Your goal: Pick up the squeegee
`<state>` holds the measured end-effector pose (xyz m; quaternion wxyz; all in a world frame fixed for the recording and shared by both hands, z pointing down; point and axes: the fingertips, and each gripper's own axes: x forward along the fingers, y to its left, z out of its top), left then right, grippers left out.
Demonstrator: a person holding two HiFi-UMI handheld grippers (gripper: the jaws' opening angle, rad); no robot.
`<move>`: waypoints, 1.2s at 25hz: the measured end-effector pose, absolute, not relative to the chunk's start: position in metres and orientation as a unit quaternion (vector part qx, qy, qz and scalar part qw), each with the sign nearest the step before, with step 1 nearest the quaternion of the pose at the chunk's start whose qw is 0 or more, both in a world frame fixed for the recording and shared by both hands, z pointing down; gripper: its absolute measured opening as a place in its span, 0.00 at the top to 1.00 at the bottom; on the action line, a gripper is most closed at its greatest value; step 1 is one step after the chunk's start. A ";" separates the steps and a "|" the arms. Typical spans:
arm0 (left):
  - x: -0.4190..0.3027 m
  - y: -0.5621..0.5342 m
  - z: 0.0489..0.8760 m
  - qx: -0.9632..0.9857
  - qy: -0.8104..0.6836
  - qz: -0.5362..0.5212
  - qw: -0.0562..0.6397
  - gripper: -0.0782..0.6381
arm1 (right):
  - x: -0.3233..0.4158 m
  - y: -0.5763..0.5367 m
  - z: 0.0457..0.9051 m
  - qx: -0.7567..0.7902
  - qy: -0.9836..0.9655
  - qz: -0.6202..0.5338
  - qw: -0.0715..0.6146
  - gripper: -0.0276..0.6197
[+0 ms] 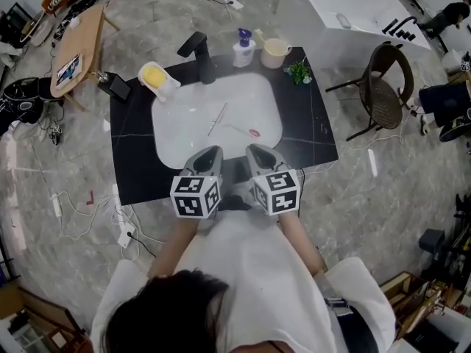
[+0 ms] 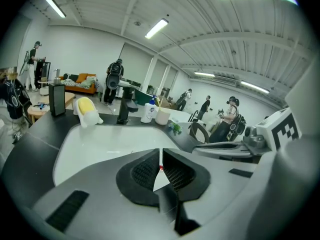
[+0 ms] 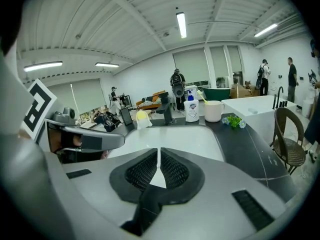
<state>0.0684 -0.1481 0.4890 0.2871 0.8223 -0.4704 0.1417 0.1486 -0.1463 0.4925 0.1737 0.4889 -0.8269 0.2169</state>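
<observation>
- Left gripper [image 2: 160, 156]: jaws closed against each other, only a sliver of light between the black meshed pads [image 2: 145, 171]; nothing is clamped.
- Right gripper [image 3: 158, 156]: jaws likewise pressed together, and it holds nothing.
- Position of both: side by side and just apart, over the near edge of the black counter [image 1: 132, 160], tips aimed at the basin, marker cubes toward the person.
- Person: forearms lead back from the grippers to a white shirt [image 1: 257, 271] at the bottom of the head view.
- Squeegee [image 1: 218, 118]: lies flat near the middle of the white sink basin [image 1: 184, 134], ahead of both grippers and touched by neither. It shows as a thin slanted bar; a faint line runs from it to the right to a small red end, though the detail is too fine to make out.
- Faucet [image 1: 199, 54]: black, upright at the far rim of the basin.
- Soap bottle [image 1: 244, 48]: white with a blue top, just right of the faucet.
- Cup [image 1: 274, 51]: pale, beside the bottle.
- Small plant [image 1: 298, 70]: green, on the far right corner of the counter.
- Sponge holder [image 1: 158, 77]: white with a yellow sponge, left of the faucet.
- Chair [image 1: 383, 87]: dark, on the floor to the right of the counter.
- Wooden table [image 1: 77, 43]: on the floor at upper left.
</observation>
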 end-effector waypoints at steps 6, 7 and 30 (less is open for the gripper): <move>0.062 -0.145 0.490 0.814 -0.485 0.138 0.289 0.84 | 0.141 -0.148 0.494 0.466 -0.839 0.209 0.188 0.91; 0.062 -0.144 0.489 0.813 -0.487 0.138 0.289 0.84 | 0.140 -0.148 0.493 0.463 -0.841 0.206 0.190 0.91; 0.034 -0.171 0.503 0.806 -0.489 0.152 0.298 0.84 | 0.123 -0.194 0.511 0.456 -0.836 0.204 0.229 0.91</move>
